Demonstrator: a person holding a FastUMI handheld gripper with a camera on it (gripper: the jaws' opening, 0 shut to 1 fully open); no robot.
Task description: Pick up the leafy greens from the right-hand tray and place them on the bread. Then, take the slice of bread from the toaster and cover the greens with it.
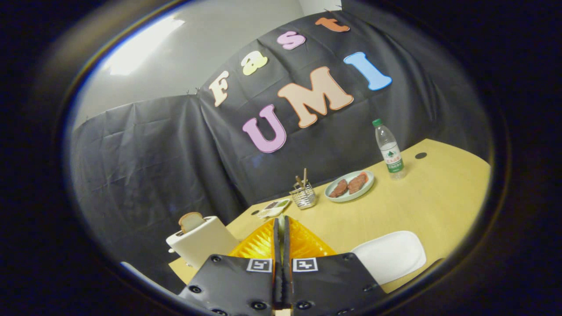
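Note:
My gripper is shut, its two fingers pressed together with nothing visible between them. They hang over an orange ribbed plate, and the fingers hide whatever lies in the plate's middle. To the left of the fingers stands a white toaster with a slice of bread sticking up out of its slot. To the right of the fingers lies a white rectangular tray with a bare surface.
Beyond the fingers on the wooden table stand a wire holder with sticks, a small dish, a pale green plate with two brown pieces, and a water bottle. The toaster sits near the table's left edge.

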